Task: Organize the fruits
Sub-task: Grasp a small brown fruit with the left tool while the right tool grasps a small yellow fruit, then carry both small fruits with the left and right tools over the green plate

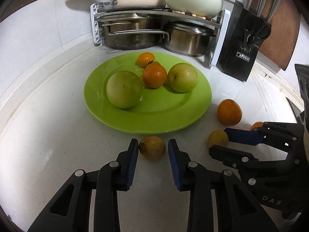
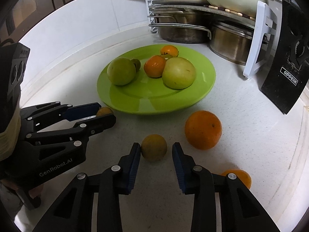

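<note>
The white counter [image 1: 48, 145] carries a green plate [image 1: 154, 119], 4 loose fruits, a pot rack [image 1: 96, 29] and a knife block [image 1: 243, 44].

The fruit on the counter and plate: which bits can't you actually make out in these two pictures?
- Small orange, right wrist view: partly hidden behind the right gripper's finger.
- Same fruit in the left wrist view: only a sliver shows behind the right gripper's fingers.
- Small greenish fruit on the green plate: mostly behind a green apple; kind unclear.

Dim indoor light; soft shadows under fruit, faint glare on the green plate [image 1: 119, 123], fisheye-bent dark edges
</note>
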